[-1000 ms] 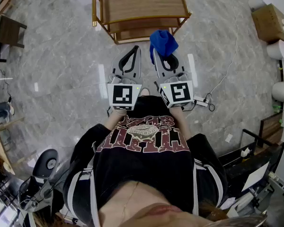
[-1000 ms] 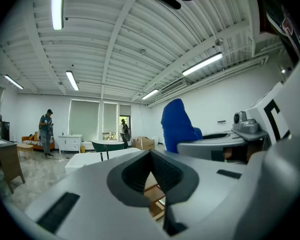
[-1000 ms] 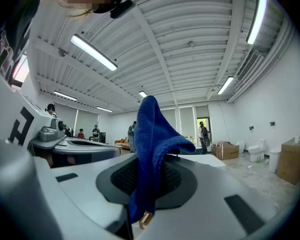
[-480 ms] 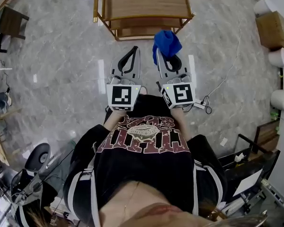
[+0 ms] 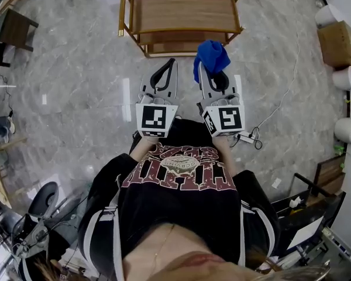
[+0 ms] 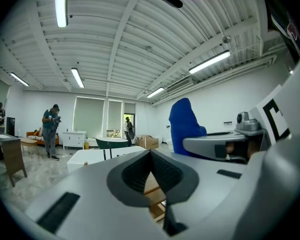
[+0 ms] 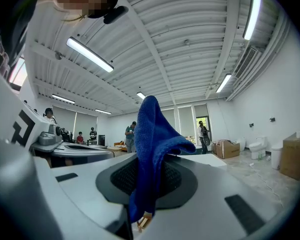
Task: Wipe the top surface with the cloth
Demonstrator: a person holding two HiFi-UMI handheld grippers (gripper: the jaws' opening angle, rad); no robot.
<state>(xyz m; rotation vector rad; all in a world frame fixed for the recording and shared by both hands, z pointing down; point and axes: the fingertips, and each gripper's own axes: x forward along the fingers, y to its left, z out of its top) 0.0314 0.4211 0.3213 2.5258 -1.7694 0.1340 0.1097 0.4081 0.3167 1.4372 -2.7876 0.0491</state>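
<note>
Head view: a wooden shelf unit (image 5: 181, 7) stands on the grey floor (image 5: 76, 86) at the upper centre of the frame. Below it, the left gripper (image 5: 170, 62) and right gripper (image 5: 202, 68) are held side by side in mid-frame. A blue cloth (image 5: 212, 54) bunches at the right gripper's tip, overlapping the unit's lower edge in the picture.

Left gripper view: the left gripper (image 6: 151, 156) has its jaws closed together with nothing between them. The cloth (image 6: 184, 126) rises at right of centre.

Right gripper view: the right gripper (image 7: 149, 164) is clamped on the cloth (image 7: 152, 134), which stands up between its jaws and droops over.
</note>
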